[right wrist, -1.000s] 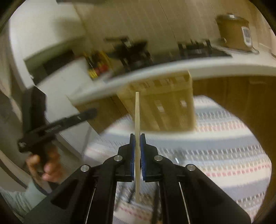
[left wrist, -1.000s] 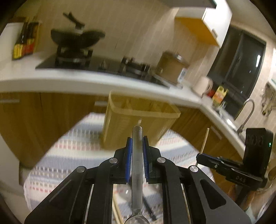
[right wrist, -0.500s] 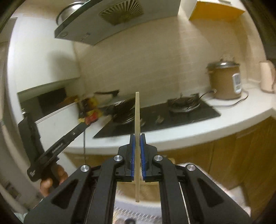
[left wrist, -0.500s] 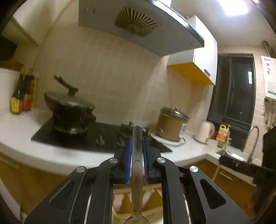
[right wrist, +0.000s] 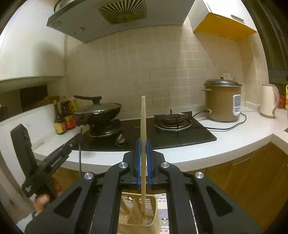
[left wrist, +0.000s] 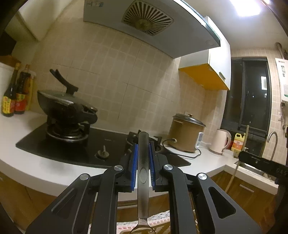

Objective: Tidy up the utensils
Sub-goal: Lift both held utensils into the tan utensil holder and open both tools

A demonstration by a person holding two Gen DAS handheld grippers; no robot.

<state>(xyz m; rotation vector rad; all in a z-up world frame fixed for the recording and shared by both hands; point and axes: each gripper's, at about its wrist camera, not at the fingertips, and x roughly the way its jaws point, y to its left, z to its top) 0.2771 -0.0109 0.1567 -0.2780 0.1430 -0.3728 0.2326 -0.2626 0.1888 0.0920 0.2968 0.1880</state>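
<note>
Left gripper pinches our spoon, right gripper pinches a chopstick; slotted holder sits below it, neither utensil binned yet.

Two grippers: the left gripper and the right gripper. One spoon, one chopstick, one utensil basket. One wok, one rice cooker, one kettle, two burners, two sauce bottles, one range hood.
</note>
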